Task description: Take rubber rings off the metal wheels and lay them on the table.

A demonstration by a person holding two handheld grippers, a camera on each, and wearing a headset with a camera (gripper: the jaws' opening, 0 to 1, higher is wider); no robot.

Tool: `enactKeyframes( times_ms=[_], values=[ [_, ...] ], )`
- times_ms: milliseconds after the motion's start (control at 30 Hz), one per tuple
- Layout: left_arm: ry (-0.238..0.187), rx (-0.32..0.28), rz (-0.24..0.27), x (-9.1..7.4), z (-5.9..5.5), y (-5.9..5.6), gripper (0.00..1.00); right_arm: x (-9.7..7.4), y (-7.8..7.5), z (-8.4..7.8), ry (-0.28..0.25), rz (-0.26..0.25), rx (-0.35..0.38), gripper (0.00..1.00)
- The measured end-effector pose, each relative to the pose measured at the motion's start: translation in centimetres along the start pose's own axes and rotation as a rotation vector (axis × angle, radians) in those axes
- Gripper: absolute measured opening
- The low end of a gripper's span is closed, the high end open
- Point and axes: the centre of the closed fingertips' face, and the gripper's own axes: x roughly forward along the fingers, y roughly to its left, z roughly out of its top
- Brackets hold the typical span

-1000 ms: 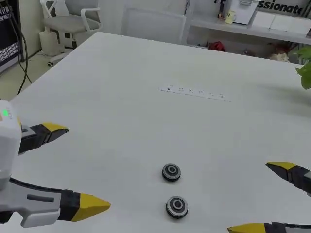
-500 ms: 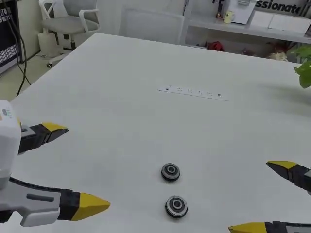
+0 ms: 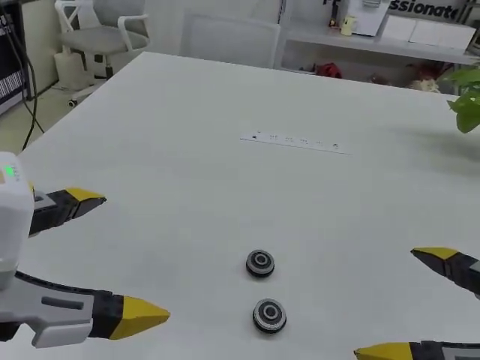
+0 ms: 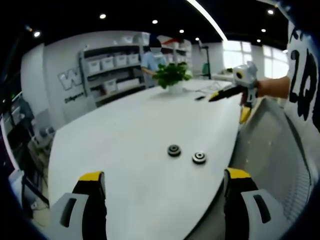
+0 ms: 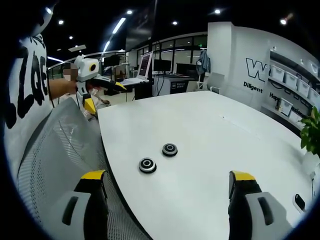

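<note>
Two small metal wheels with black rubber rings lie flat near the table's front edge: the farther wheel (image 3: 260, 263) (image 4: 174, 150) (image 5: 170, 149) and the nearer wheel (image 3: 269, 315) (image 4: 199, 158) (image 5: 147, 165). My left gripper (image 3: 120, 259) (image 4: 162, 182) hovers open at the left, well short of the wheels, nothing between its yellow-tipped fingers. My right gripper (image 3: 420, 304) (image 5: 167, 182) hangs open at the lower right, also apart from them. Each gripper appears in the other's view: the right gripper (image 4: 235, 92), the left gripper (image 5: 97, 87).
The white table (image 3: 225, 172) is wide and bare around the wheels. A flush strip of sockets (image 3: 294, 142) sits mid-table. A potted plant (image 3: 466, 101) stands at the far right. Office chairs (image 3: 101, 34) and shelves stand beyond the table.
The head camera has shifted slightly, so the scene sits a little lower-left. Wheels and both grippers hold their places.
</note>
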Motion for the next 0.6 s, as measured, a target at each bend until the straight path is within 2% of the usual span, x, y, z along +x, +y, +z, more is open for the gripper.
enactKeyframes(
  times_ms=[600],
  values=[
    [0.003,0.002,0.004,-0.27,-0.17,-0.24,1.0,-0.03,0.04,0.23,-0.009,0.001,-0.004,0.98]
  ],
)
